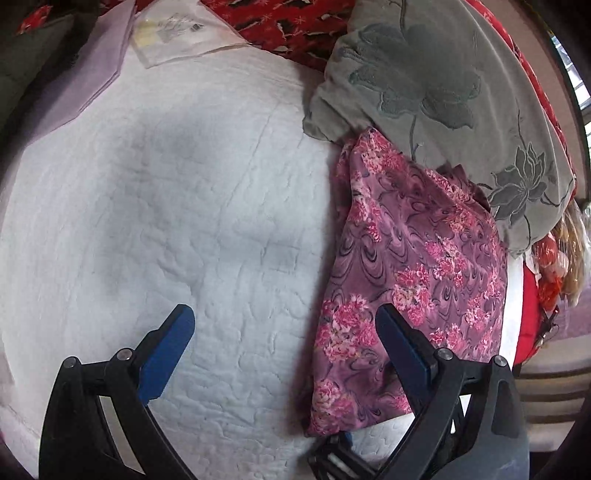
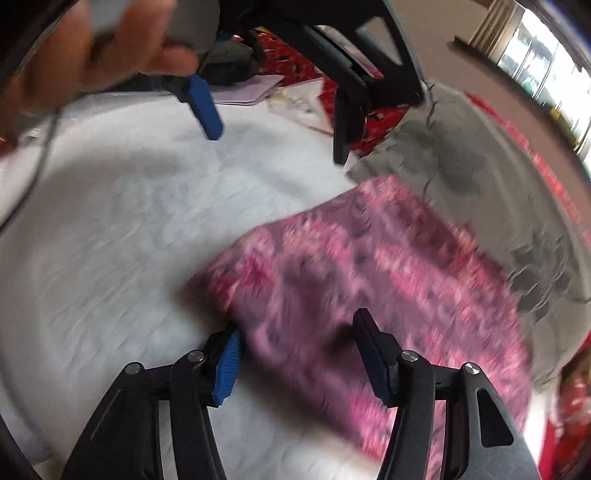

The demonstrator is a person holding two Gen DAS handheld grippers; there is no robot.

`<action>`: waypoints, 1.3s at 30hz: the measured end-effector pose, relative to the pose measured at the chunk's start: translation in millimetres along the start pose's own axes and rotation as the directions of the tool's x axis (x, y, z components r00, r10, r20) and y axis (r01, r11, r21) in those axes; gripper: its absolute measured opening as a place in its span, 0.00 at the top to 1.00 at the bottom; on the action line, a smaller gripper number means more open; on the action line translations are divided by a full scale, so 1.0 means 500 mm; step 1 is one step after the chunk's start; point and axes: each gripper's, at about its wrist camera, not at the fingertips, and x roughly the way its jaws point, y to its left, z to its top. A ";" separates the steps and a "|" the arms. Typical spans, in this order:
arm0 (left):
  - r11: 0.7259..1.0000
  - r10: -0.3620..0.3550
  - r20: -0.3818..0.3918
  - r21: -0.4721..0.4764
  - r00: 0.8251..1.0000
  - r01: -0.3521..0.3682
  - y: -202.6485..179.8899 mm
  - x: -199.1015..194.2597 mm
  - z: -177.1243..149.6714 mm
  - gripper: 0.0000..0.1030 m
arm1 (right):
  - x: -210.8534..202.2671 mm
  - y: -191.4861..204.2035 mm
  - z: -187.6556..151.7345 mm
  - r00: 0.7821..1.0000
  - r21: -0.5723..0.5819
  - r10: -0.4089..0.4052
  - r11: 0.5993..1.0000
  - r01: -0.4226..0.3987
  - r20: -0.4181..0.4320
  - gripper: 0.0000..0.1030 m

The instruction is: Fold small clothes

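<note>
The pink floral garment [image 1: 410,280] lies folded into a compact rectangle on the white quilted bed [image 1: 166,221], just beside a grey pillow [image 1: 443,92] — this piece appears done. The left claw [image 1: 284,321] and right claw [image 2: 295,332] are both spread wide, grasping nothing — any further clothes are out of view.

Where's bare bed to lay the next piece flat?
Free: the white quilt left of the folded floral garment, below the papers. Crowded: the right side, where the garment meets the grey pillow. Both grippers, left and right, are open.

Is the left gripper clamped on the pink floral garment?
No: the left gripper has its jaws wide apart above the pink floral garment, gripping nothing.
</note>
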 end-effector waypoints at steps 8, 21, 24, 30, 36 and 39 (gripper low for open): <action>0.984 -0.180 -0.067 -0.008 0.981 0.180 -0.036 0.051 0.035 0.04 | -0.027 -0.045 -0.001 0.989 0.021 -0.067 0.998 0.065 0.133 0.92; 0.982 -0.155 -0.079 0.099 0.985 0.163 -0.203 0.074 0.081 0.86 | -0.069 -0.111 -0.008 0.972 0.096 -0.069 0.994 0.048 0.226 0.93; 0.980 -0.166 -0.040 0.101 0.985 0.169 -0.227 0.043 0.075 0.89 | -0.086 -0.135 -0.015 0.971 0.142 -0.071 0.989 0.038 0.230 0.93; 0.973 -0.188 -0.007 0.136 0.982 0.188 -0.304 -0.008 0.056 0.89 | -0.134 -0.199 -0.040 0.964 0.231 -0.096 0.972 0.037 0.247 0.93; 0.963 -0.199 0.005 0.187 0.980 0.194 -0.412 -0.034 0.021 0.89 | -0.183 -0.270 -0.090 0.962 0.322 -0.128 0.946 0.045 0.243 0.93; 0.957 -0.206 0.000 0.208 0.979 0.201 -0.470 -0.034 0.001 0.89 | -0.204 -0.310 -0.127 0.963 0.378 -0.139 0.925 0.043 0.230 0.94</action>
